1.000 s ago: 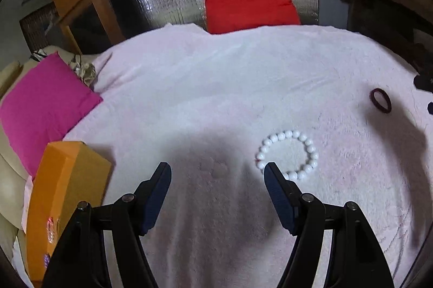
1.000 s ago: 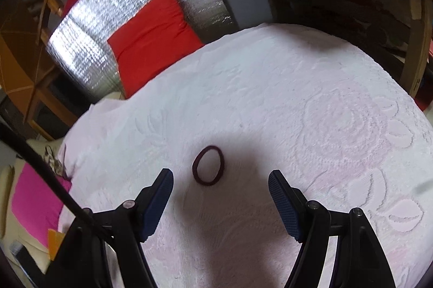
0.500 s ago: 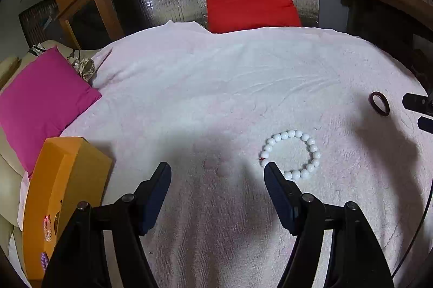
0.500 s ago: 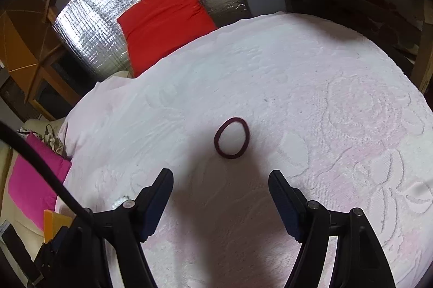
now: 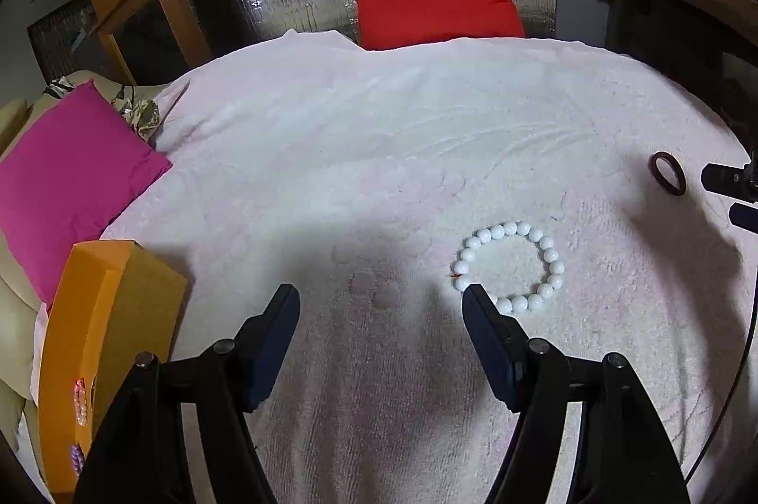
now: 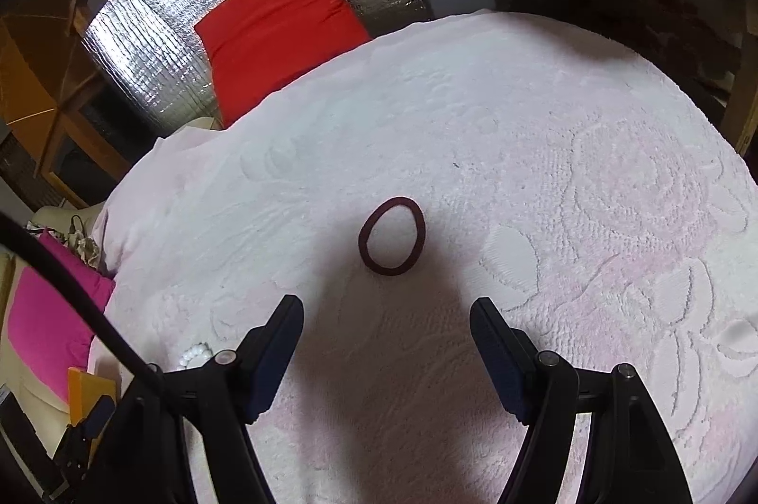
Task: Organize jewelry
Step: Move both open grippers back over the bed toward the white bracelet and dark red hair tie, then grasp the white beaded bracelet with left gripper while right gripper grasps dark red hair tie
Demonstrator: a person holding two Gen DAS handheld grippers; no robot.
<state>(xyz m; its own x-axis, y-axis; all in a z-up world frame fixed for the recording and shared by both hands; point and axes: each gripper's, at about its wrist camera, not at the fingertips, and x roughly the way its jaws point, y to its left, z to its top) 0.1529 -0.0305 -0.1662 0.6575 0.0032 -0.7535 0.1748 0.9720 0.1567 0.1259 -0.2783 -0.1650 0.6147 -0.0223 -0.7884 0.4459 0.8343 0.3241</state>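
Right tongs point(image 6: 386, 314), wide open and empty, have closed in on the dark ring band point(image 6: 392, 236), now centred just ahead. Left tongs point(image 5: 381, 305), likewise open, hover beside the white bead bracelet point(image 5: 509, 267); possibly a hair tie.

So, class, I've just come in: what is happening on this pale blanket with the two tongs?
A person holds a pair of tongs in each hand above a pale blanket, sorting jewelry. The left tongs are open and empty, beside a white bead bracelet. The right tongs are open too, aimed at a dark ring-shaped band lying just ahead. Nothing is picked up yet. An orange box sits at the left edge.
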